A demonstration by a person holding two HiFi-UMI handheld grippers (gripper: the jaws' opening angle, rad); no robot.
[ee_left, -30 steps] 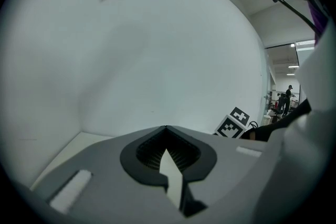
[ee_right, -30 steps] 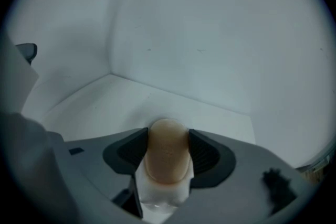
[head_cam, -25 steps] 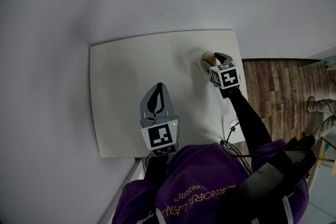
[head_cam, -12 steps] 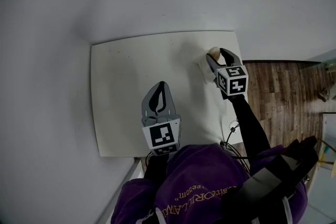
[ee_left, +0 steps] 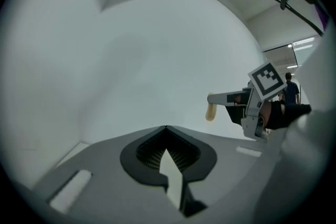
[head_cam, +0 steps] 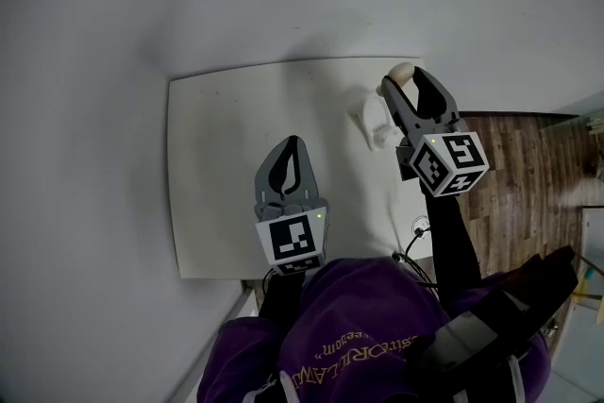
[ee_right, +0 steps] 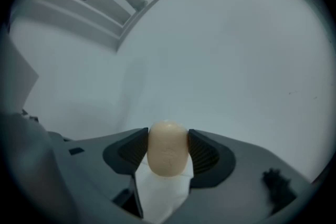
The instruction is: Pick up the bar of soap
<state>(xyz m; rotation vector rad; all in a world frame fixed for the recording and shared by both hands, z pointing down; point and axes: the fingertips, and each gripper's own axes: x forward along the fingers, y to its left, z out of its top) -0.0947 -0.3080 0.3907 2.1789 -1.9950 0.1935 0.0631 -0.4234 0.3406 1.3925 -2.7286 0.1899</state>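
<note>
The bar of soap [head_cam: 400,71] is a small beige oval. My right gripper [head_cam: 407,78] is shut on it and holds it in the air above the white table's [head_cam: 217,175] far right corner. In the right gripper view the soap [ee_right: 168,148] stands clamped between the two dark pads [ee_right: 131,150], with white showing below it. My left gripper [head_cam: 292,144] is shut with nothing in it, over the table's near middle. The left gripper view shows its jaws closed [ee_left: 166,128] and, off to the right, the right gripper [ee_left: 216,99] carrying the soap [ee_left: 210,112].
A small white object, perhaps a soap dish [head_cam: 370,121], lies on the table just left of the raised right gripper. Pale wall surrounds the table on the far and left sides. Wooden floor [head_cam: 514,165] lies beyond the table's right edge.
My right gripper has risen off the table with the soap in its jaws, leaving the white object behind. The left gripper has barely moved.
</note>
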